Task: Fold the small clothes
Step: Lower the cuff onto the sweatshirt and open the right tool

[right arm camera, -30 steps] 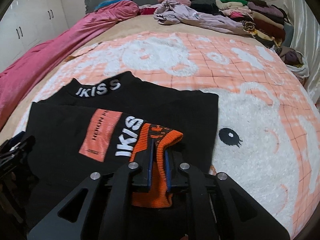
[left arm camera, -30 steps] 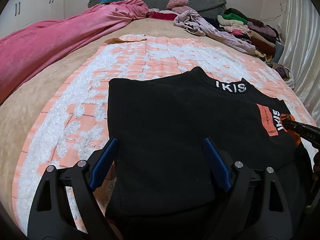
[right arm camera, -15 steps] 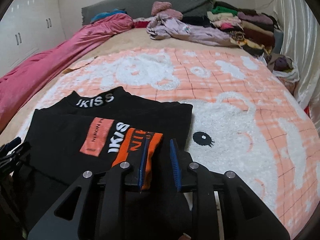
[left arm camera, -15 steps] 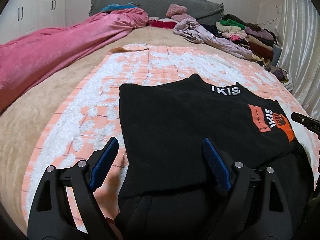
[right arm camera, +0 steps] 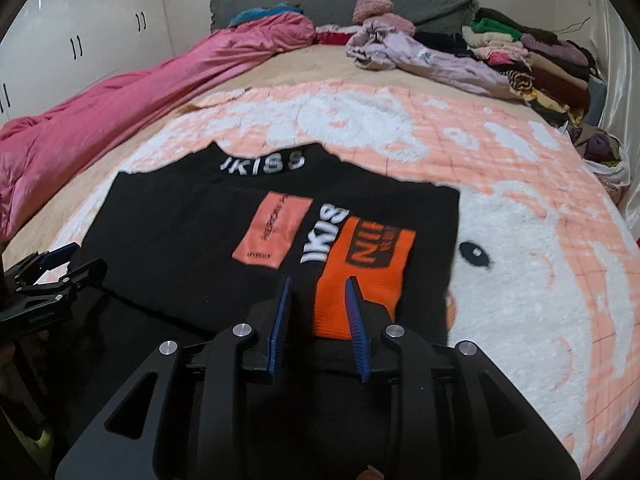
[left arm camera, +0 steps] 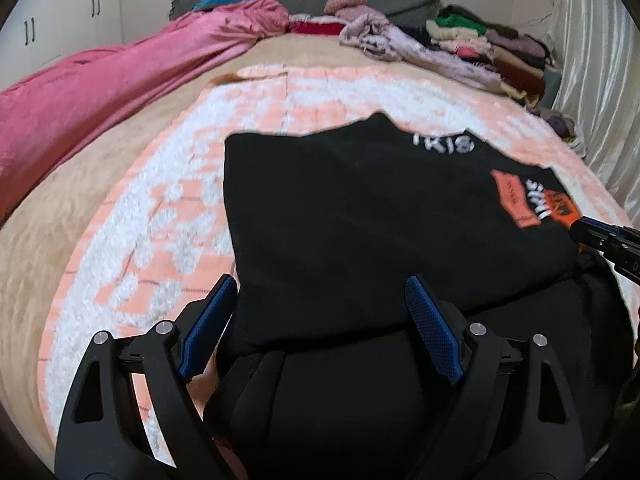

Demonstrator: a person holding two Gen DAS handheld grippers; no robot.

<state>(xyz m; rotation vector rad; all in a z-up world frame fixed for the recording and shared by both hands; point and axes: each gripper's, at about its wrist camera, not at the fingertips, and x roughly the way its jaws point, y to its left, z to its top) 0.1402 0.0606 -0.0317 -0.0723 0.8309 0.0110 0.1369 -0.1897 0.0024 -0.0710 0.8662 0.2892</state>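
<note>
My black top [right arm camera: 188, 236] lies on the pink blanket [right arm camera: 500, 208] with its orange cuff [right arm camera: 362, 276] folded across it, my right tongs [right arm camera: 316, 304] just opening off that cuff, left tongs [left arm camera: 316, 320] gaping empty, lower half unfolded

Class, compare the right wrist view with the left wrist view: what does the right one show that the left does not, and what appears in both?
Only the right wrist view shows the bear's black eye on the blanket, the full lettering on the collar, and the right tongs from behind, open just short of the orange cuff.

Only the left wrist view shows the left tongs from behind, wide open over the near edge of the black top.

Both share the black top, the pink duvet and the clothes pile.
</note>
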